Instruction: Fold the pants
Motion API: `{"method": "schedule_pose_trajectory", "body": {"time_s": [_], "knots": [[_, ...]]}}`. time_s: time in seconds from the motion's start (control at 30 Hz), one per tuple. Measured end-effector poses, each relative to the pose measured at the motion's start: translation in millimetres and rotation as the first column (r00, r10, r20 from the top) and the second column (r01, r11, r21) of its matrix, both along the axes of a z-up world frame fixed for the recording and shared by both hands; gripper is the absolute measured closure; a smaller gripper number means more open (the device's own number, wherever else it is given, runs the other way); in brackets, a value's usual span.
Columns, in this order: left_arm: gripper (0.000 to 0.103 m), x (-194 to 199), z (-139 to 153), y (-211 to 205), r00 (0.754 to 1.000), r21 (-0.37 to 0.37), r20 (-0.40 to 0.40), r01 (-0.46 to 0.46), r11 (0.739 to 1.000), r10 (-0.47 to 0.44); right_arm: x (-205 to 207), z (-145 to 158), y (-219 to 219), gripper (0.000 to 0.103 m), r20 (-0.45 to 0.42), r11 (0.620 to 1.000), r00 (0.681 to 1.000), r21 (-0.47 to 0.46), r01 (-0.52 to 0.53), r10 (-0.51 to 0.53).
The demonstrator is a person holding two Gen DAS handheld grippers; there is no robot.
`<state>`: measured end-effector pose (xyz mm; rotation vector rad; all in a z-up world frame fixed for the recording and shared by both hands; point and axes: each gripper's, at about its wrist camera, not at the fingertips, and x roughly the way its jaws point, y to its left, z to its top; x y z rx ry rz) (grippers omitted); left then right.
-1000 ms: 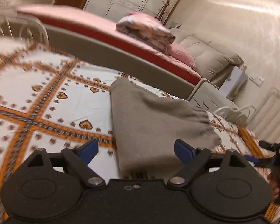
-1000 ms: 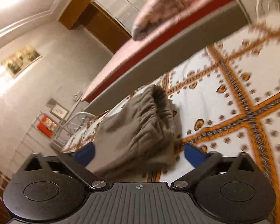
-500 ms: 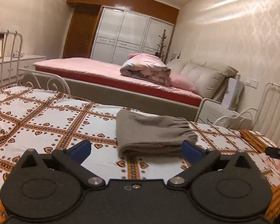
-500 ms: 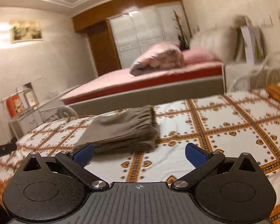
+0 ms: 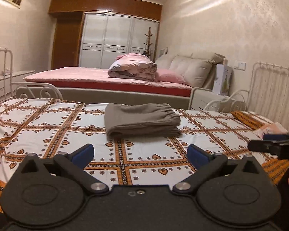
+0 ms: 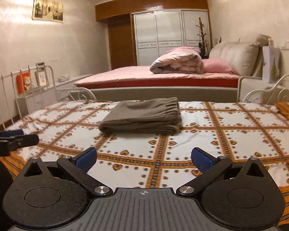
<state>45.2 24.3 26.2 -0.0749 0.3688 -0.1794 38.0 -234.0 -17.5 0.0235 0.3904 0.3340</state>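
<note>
The grey-brown pants (image 5: 140,120) lie folded in a flat stack on the patterned bedspread (image 5: 48,127), elastic waistband to the right. They also show in the right wrist view (image 6: 142,115). My left gripper (image 5: 140,155) is open and empty, well back from the pants, above the near part of the bed. My right gripper (image 6: 143,158) is open and empty, also well short of the pants. Each gripper shows at the edge of the other's view: the right one (image 5: 273,146), the left one (image 6: 11,140).
White metal bed rails stand at the left (image 6: 25,88) and right (image 5: 269,84). Behind is a second bed with a pink sheet (image 5: 98,75), a rolled quilt (image 5: 133,68) and pillows. A white nightstand (image 5: 206,98) stands between the beds. A wardrobe (image 5: 119,42) is at the back.
Both grippers have pulled back and levelled out from close over the pants. The pants stay folded on the bed. Both stayed open.
</note>
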Motion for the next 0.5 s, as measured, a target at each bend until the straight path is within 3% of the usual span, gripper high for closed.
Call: {"method": "schedule_pose_trajectory", "body": {"time_s": [0.5], "knots": [[0.006, 7, -5, -23, 0.999, 0.022, 0.003, 0.048, 0.999, -0.048, 13, -6, 3, 0.000, -0.027, 1.000, 1.000, 0.011, -0.011, 0.011]]}}
